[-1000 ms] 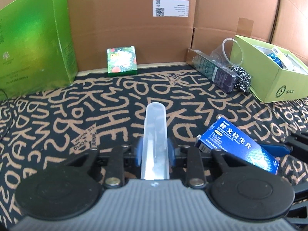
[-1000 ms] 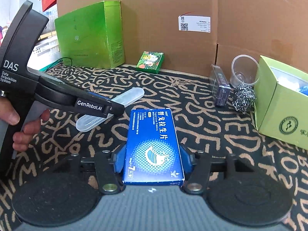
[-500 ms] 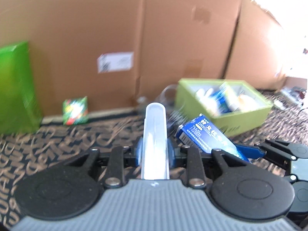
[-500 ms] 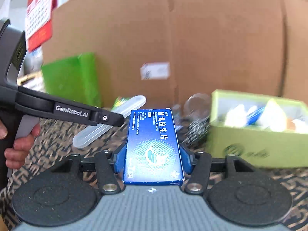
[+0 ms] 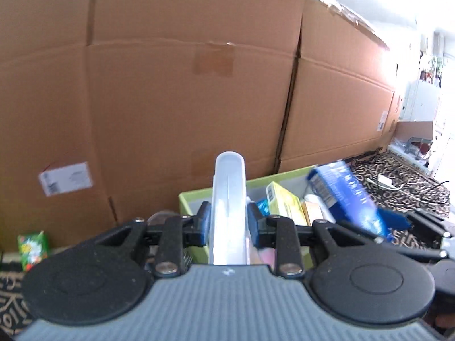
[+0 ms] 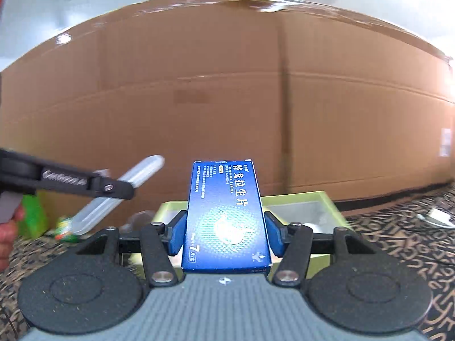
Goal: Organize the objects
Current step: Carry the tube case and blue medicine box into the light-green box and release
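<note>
While both grippers hang above the patterned black-and-tan cloth (image 6: 398, 244), each one carries something clamped between its blue pads. Seen from the left wrist camera, the left gripper (image 5: 229, 223) is closed to a narrow gap on a long translucent white plastic case with a rounded end (image 5: 229, 199), which runs up the middle of the frame and points toward the tall brown cardboard wall (image 5: 170, 99). Just behind the case, in the lower centre of that frame, sits the open light-green cardboard box (image 5: 193, 199), with a yellow packet (image 5: 281, 201) and other small items, too blurred to name, inside it. At the right of the same frame the flat blue medicine carton with white lettering (image 5: 344, 196) shows tilted over the box, held by the right gripper (image 5: 389, 223). From the right wrist camera, the right gripper (image 6: 224, 234) grips that blue carton (image 6: 226, 216) by its two long sides, at a moderate width, the carton standing in the centre of the frame with the green box (image 6: 327, 199) behind and below it. At the left of that frame the left gripper (image 6: 113, 189) reaches in with the plastic case (image 6: 125, 190) slanting up to the right, and a hand (image 6: 8, 236) shows at the left edge. A small green packet (image 5: 32, 245) stands at the foot of the wall, lower left in the left wrist view.
</note>
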The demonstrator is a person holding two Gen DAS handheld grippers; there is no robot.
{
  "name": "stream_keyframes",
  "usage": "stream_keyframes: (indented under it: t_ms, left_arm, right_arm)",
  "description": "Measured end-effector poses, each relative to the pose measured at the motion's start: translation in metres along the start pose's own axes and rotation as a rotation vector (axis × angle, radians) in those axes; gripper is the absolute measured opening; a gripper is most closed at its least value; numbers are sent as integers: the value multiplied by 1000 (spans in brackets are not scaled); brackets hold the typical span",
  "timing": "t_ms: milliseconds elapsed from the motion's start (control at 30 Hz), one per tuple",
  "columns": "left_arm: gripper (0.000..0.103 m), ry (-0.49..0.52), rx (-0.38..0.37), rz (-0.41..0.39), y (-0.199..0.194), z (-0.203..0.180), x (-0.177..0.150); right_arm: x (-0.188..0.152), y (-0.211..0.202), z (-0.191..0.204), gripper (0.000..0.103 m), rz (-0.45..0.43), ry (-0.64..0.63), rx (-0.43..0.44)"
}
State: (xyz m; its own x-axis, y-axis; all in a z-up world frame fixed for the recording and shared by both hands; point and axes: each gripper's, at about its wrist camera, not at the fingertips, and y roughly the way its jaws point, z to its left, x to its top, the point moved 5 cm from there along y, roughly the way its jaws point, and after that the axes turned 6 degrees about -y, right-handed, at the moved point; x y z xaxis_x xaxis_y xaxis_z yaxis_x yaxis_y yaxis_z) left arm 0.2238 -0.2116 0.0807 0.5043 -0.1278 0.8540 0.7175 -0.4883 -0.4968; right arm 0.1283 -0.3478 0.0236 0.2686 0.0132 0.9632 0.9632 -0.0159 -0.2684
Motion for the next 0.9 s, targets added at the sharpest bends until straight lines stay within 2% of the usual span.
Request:
stream_keyframes:
  t_ms: [233,433,567,600,667,733,900]
  left_arm:
    - [27,3,18,70,57,-16,-2]
    - [27,6,23,104,85,-21,-9]
    - [29,20,26,108,96,-20,-12]
    - [36,30,19,92,96,-20,-14]
    - [101,44,24,50,93,-21,-18]
    - [103,53,60,-18,84,-20,-22]
    - [103,40,48,-5,79,-18,-27]
  right_arm:
    - [-3,45,-51,61,25,61,-82]
    - [-11,83,-61,61,58,72,-85]
    - [-19,91,-63,61,80,50,-97]
    - [-22,94,-62,62,92,30,-100]
    - [-29,98,-62,70,114,-18,-107]
    - [-34,96,-60,81,110,-59,-121]
    - [-33,91,-53,84,107,-70,-112]
